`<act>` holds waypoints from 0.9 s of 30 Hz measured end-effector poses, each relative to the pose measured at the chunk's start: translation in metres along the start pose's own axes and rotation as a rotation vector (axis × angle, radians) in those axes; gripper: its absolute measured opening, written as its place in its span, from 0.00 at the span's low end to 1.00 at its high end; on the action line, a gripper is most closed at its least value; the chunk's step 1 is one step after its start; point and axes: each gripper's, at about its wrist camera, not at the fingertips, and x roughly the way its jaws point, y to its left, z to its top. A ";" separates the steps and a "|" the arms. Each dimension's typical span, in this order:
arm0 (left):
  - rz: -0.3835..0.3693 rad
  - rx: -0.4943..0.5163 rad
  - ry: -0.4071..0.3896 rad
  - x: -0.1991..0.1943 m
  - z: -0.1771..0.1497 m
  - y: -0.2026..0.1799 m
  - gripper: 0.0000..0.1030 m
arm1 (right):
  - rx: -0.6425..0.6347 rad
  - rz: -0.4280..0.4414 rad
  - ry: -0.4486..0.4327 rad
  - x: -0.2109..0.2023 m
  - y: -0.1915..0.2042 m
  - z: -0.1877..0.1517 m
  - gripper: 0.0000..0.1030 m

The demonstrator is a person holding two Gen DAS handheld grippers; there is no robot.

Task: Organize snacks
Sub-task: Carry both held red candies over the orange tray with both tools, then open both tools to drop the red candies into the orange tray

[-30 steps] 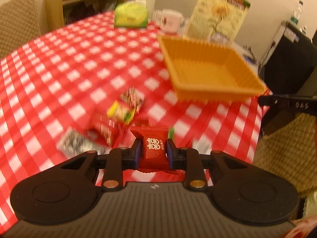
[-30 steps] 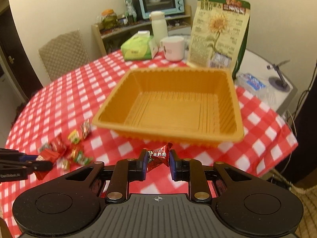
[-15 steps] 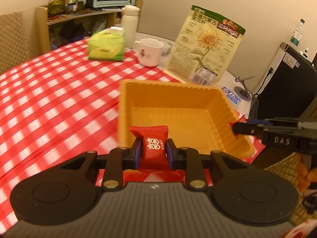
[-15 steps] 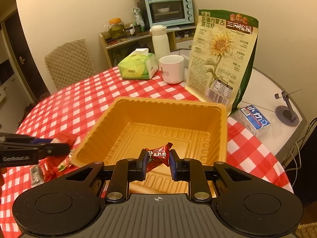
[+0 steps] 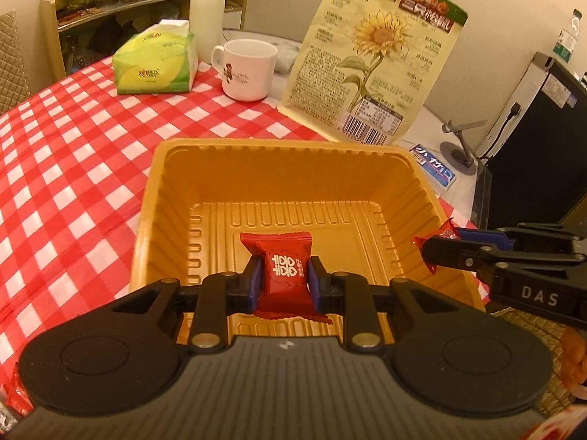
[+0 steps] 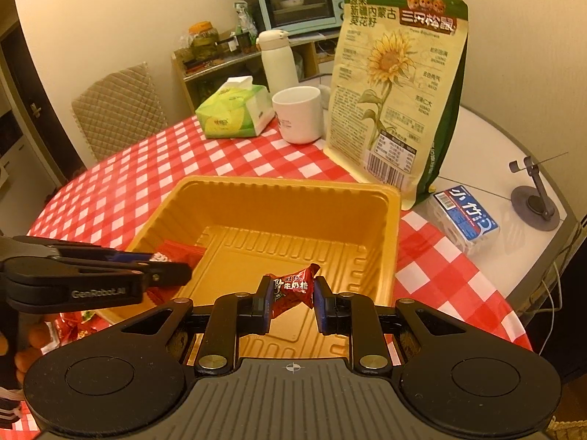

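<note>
Lower centre of the left wrist view: left gripper (image 5: 285,283), jaws narrow, blue pads clamped on a flat red foil candy packet with white characters (image 5: 282,267); the packet hangs over the floor of the tray.

Lower centre of the right wrist view: right gripper (image 6: 292,299), jaws narrow, clamped on a small red twisted-end candy wrapper with white print (image 6: 292,288), held at a tilt, also above the tray floor. Grip looks to be on one half of the wrapper only; exact pad contact hard to tell.

Middle of both views: orange ribbed plastic tray (image 5: 176,198), square, deep-walled, no snack lying on its floor. Both grippers reach in from opposite sides, well apart.

Lower left corner of the right wrist view: loose red and green wrapped candies (image 6: 79,321) on the red-and-white checked tablecloth (image 5: 73,139), beside the tray, partly hidden by the left gripper.

Beyond the tray, upper half: white ceramic mug (image 5: 247,69), green tissue pack (image 5: 156,62), tall sunflower-seed bag (image 5: 374,58) standing just behind the far rim, white thermos bottle (image 5: 206,11), small blue box (image 6: 466,216) on bare white tabletop at right.

Risks, judged:
- Light foil may cling to a pad on release and be carried back out.
- Dropping from height could bounce a candy over the tray wall.
- The tilted wrapper may slip early.
- Pushing forward could knock the seed bag over.
</note>
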 end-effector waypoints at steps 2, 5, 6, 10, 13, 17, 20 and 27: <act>0.000 -0.002 0.007 0.006 0.001 -0.002 0.23 | 0.005 0.000 0.004 0.002 -0.003 0.001 0.23; -0.004 -0.012 0.018 0.012 0.001 -0.002 0.26 | 0.010 0.002 0.008 0.004 -0.006 0.001 0.23; -0.002 -0.014 0.022 0.013 0.001 -0.001 0.27 | 0.011 0.003 0.010 0.005 -0.007 0.002 0.23; 0.002 -0.020 0.029 0.010 -0.001 0.002 0.28 | 0.016 0.010 0.016 0.007 -0.008 0.001 0.23; 0.005 -0.026 0.022 0.005 -0.002 0.006 0.32 | 0.019 0.014 0.024 0.010 -0.008 0.001 0.23; 0.012 -0.031 0.013 -0.003 -0.004 0.010 0.33 | 0.018 0.023 0.034 0.014 -0.006 0.001 0.23; 0.013 -0.041 0.009 -0.009 -0.007 0.013 0.38 | 0.016 0.034 0.017 0.014 -0.003 0.002 0.23; 0.027 -0.052 -0.012 -0.027 -0.014 0.016 0.53 | 0.060 0.043 -0.038 0.004 -0.003 0.007 0.62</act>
